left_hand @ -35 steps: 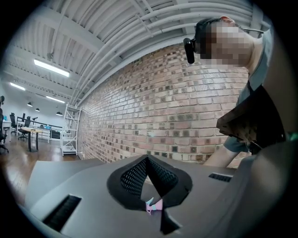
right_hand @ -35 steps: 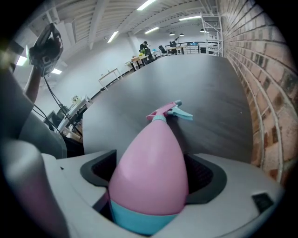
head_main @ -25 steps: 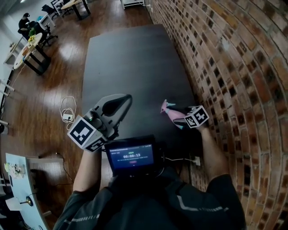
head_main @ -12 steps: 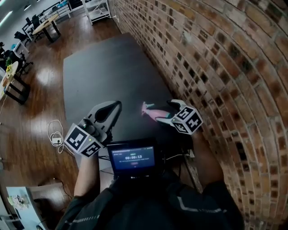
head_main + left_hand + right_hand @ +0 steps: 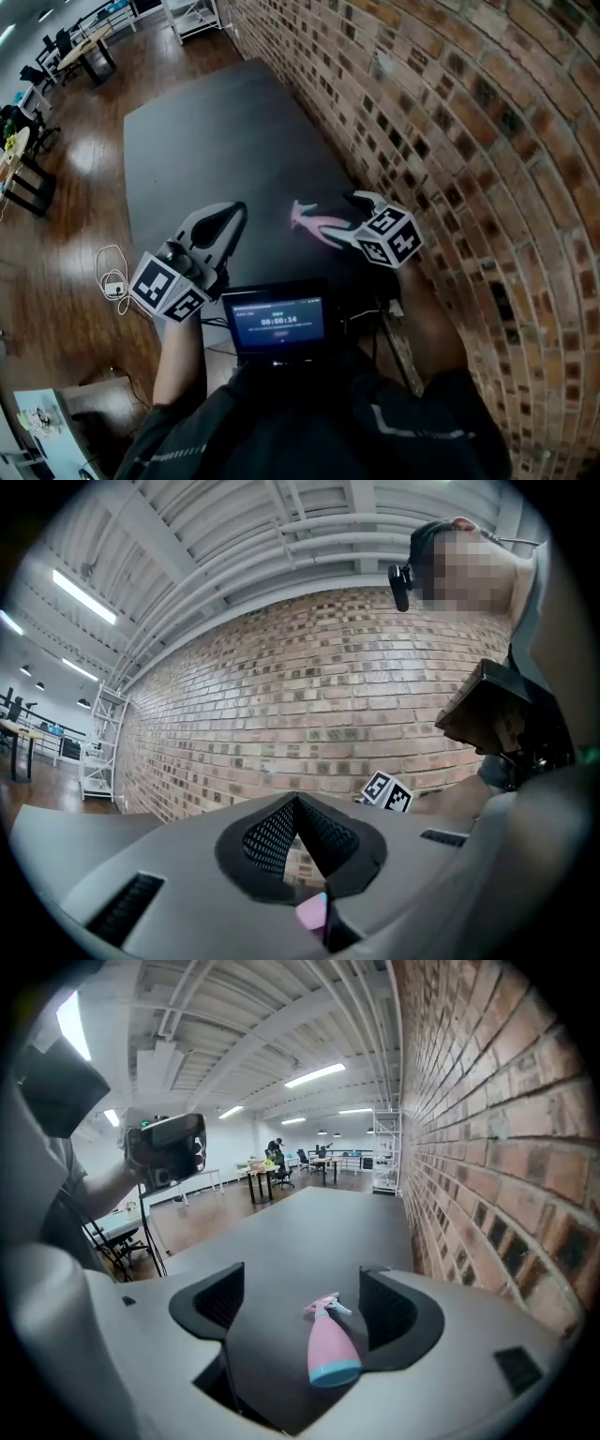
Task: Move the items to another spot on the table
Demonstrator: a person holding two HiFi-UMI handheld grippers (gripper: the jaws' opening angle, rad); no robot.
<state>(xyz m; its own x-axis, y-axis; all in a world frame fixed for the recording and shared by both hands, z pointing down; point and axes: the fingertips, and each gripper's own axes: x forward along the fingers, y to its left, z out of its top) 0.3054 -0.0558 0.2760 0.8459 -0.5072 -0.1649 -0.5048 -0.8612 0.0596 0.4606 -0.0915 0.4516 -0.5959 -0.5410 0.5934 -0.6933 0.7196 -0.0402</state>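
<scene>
Our right gripper (image 5: pixel 302 1276) sits low over the dark table (image 5: pixel 309 1218), close along the brick wall (image 5: pixel 487 1101), with its jaws spread wide and closing. The pink bottle (image 5: pixel 333 1352) lies on its side on the table between them, its blue base toward the gripper's body and its nozzle pointing away from us. It lies nearer the wall-side jaw, and the other jaw stands well clear of it (we cannot tell whether the near pad touches it yet). Our left gripper (image 5: pixel 295 799) hangs off to the other side, away from the wall and apart from the bottle. Its jaws are pressed together at the tips with nothing between them, and they aim across toward the wall.
</scene>
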